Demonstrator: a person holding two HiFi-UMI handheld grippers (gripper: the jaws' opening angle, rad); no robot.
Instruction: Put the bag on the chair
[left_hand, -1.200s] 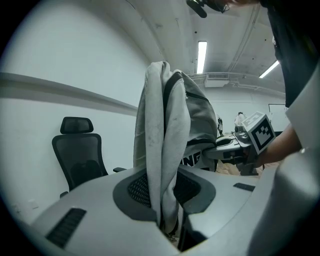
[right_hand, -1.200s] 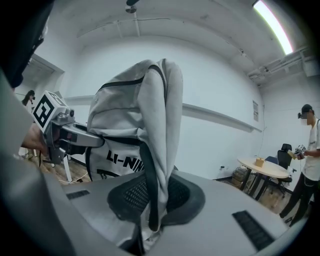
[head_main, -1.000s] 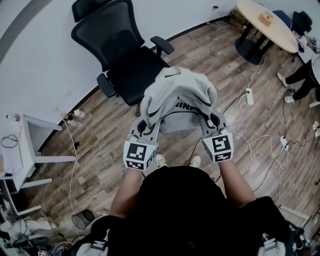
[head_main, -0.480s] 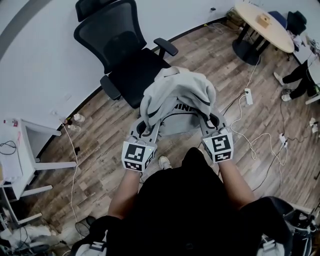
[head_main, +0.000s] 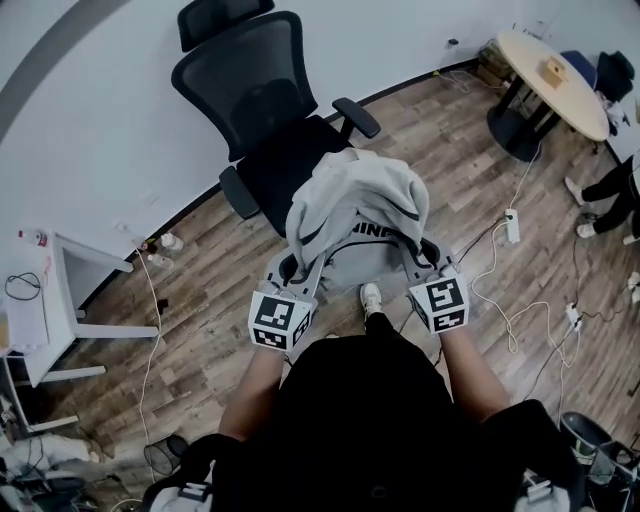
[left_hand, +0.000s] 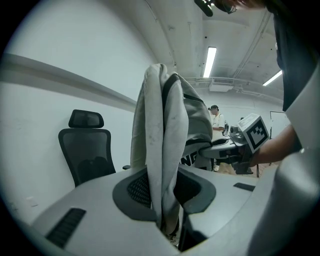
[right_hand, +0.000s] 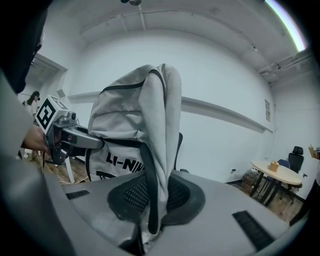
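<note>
- My left gripper (left_hand: 167, 195) is clenched on a fold of the grey bag (head_main: 355, 195). My right gripper (right_hand: 155, 200) pinches another fold, with a black strap.
- The bag hangs between the two sets of fingers, in the air, and the chair (head_main: 285, 160) is just beyond the fingertips.
- I'd carry it forward level, lower it until the seat bears it, then release.
- The bag hides the seat's near edge, so I can't judge the clearance under it.

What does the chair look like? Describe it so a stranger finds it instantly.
Follow the white wall to the wood floor, behind the raised grey bag. The chair stands there; unlike the white desk and pale round table nearby, it is black mesh with a headrest.
</note>
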